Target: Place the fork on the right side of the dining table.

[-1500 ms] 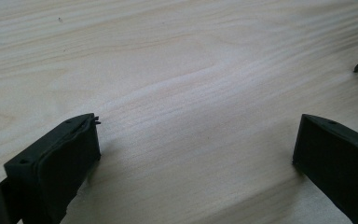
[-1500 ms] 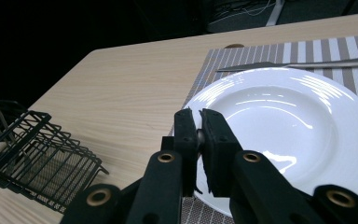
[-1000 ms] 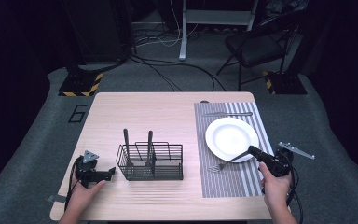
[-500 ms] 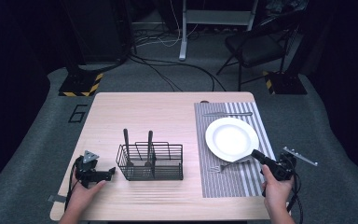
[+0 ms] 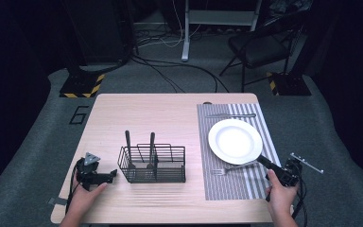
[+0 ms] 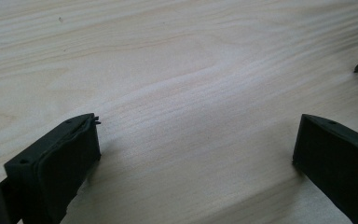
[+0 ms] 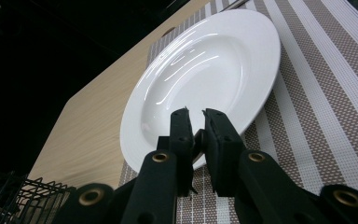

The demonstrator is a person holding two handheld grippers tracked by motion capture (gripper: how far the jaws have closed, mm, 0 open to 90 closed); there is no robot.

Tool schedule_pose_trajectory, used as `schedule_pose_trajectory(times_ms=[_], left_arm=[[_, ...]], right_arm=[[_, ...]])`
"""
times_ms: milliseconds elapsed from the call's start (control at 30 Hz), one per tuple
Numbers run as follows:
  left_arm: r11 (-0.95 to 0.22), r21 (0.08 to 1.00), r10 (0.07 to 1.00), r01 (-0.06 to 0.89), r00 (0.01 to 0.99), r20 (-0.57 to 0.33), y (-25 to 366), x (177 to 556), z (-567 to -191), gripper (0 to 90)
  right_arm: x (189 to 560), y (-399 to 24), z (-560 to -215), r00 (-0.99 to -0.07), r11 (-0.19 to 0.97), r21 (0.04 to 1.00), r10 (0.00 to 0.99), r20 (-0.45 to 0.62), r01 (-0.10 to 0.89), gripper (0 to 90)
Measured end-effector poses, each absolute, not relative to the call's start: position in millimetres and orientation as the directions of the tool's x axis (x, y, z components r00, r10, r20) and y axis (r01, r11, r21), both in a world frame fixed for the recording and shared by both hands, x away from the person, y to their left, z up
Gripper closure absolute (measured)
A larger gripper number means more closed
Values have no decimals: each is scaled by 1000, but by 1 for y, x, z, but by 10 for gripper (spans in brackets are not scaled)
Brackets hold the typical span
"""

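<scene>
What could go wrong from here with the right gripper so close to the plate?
1. The right gripper, jaws nearly shut, points at the white plate rim; pushing forward may shove the plate along the striped placemat.
2. The fork lies just below the plate beside that gripper; a sweep might knock it askew.
3. The left gripper rests open near the wire caddy; moving right could bump it.
</scene>
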State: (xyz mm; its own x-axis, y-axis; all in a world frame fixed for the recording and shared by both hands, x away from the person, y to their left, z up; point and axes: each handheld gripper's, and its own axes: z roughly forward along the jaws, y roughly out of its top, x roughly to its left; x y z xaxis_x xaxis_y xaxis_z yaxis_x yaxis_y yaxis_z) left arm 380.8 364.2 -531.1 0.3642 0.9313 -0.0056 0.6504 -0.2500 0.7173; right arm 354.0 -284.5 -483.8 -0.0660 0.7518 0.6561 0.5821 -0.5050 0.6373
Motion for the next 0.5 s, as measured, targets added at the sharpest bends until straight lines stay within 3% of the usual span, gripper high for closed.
schedule_pose_trajectory(times_ms=[500], left_arm=[[-248,718,932,650,363,-7,364,381,-531,2]], right_arm=[[356,-298,-509,54,-593,533,697,715,604,784]])
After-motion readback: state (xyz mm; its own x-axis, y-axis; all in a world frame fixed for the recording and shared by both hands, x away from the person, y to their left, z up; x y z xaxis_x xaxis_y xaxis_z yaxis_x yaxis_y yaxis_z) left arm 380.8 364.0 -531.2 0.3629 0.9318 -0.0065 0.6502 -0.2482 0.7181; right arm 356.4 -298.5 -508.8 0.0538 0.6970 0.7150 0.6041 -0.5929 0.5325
